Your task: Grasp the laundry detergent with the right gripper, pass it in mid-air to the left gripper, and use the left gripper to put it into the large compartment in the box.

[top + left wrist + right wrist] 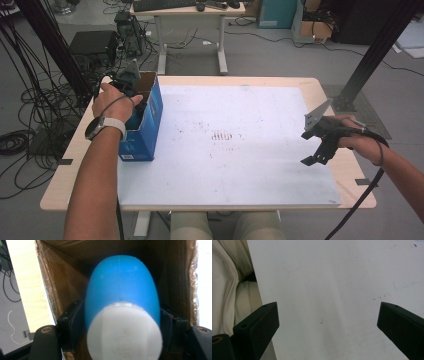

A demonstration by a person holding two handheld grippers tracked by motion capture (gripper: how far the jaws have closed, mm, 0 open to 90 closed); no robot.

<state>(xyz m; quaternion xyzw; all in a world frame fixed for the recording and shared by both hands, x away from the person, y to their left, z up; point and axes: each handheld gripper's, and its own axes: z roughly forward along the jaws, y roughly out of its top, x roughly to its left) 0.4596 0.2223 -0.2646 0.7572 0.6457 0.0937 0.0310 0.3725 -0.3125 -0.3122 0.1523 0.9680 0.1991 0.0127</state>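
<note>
A white cap (124, 332) is seen closest in the left gripper view, at the bottom centre, blurred, on the end of one blue bottle (122, 287). The bottle lies inside one open cardboard box (62, 282), with its rounded end pointing deeper in. The two black jaws of the left gripper (122, 322) are set on either side of the bottle, just at its flanks; whether the pads press on it cannot be told.

In the high view one blue box (147, 120) is found at the left of the frame, on the left edge of the white sheet (235, 150) that covers the table (65, 165). The left gripper (136, 97) is pushed down into the box's open top, the left hand (112, 102) bent at the wrist above it, a watch (102, 126) worn on the forearm.

The right gripper (320, 150) is held at the right of the frame, over the sheet's right edge, tilted downward from the right hand (357, 142). In the right gripper view its two jaws are spread wide apart, with nothing between them.
</note>
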